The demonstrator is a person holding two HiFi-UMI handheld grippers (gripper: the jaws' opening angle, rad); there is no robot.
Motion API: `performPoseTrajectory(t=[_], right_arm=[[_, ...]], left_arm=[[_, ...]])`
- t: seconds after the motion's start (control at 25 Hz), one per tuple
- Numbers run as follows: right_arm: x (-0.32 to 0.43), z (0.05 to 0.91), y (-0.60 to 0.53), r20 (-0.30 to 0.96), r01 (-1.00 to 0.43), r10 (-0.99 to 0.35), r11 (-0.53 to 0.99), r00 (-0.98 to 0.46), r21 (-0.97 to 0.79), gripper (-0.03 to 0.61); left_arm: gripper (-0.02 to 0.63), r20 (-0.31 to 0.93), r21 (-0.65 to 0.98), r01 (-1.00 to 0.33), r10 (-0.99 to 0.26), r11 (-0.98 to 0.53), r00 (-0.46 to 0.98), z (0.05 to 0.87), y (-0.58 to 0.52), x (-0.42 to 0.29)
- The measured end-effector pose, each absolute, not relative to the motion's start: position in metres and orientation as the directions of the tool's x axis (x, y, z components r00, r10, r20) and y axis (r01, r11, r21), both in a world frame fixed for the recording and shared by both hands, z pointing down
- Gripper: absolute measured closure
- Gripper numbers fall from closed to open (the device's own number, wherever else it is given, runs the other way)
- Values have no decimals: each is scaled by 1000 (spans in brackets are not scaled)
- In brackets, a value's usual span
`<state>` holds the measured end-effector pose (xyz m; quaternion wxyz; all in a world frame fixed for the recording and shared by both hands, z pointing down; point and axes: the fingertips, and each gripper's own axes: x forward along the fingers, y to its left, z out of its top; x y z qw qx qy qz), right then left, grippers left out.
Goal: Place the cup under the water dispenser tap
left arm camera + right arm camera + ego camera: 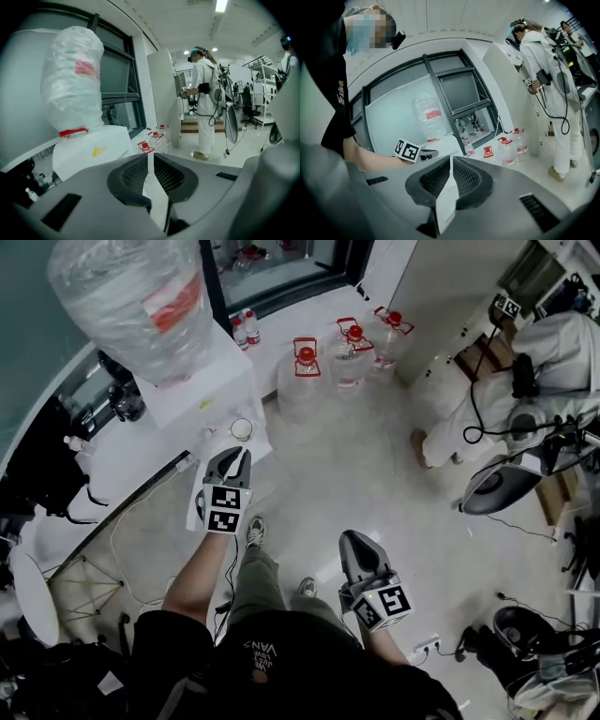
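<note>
Black shirt (272, 657) of the person fills the near edge, both forearms reaching out; left gripper (234, 457) is up in front of the water dispenser (202, 381), right gripper (352, 540) is nearer and to the right, over bare floor (356, 456); open room is the pale glossy floor in the middle; it is hemmed on the left by the dispenser and a cable (141, 512), on the far side by three clear water jugs (306, 367) with red caps and handles, on the right by a second person in a white suit (530, 362) with gear around them.

Left gripper's jaws are down to a narrow slit, nothing in it, touching nothing; right gripper's jaws meet at the tips, empty too.

Cup (242, 429) is small, round and pale, open top up; it stands on the white ledge at the dispenser's front, just beyond the left gripper's tips and apart from them; can't make out the tap above it.

Dispenser is a white boxy cabinet; big bottle (127, 287) on top is wrapped in crinkled clear plastic with a red label; jaw pads are dark and ribbed, set in smooth grey shells.
</note>
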<state>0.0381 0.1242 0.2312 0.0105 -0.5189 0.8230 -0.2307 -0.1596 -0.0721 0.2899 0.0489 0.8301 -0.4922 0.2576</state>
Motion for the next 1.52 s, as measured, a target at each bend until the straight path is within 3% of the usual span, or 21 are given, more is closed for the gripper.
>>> performPoseTrajectory(t=[0.44, 0.92, 1.52], right_arm=[[40, 173, 180, 140, -828, -852, 431, -504, -357, 532], [49, 167, 217, 124, -797, -817, 497, -563, -342, 532], [24, 157, 237, 114, -725, -734, 612, -669, -315, 532]], left_arm=[[586, 323, -157, -852, -841, -500, 434, 188, 39, -163], [594, 264, -159, -867, -867, -472, 423, 154, 155, -166], [594, 203, -57, -950, -935, -307, 290, 136, 252, -201]])
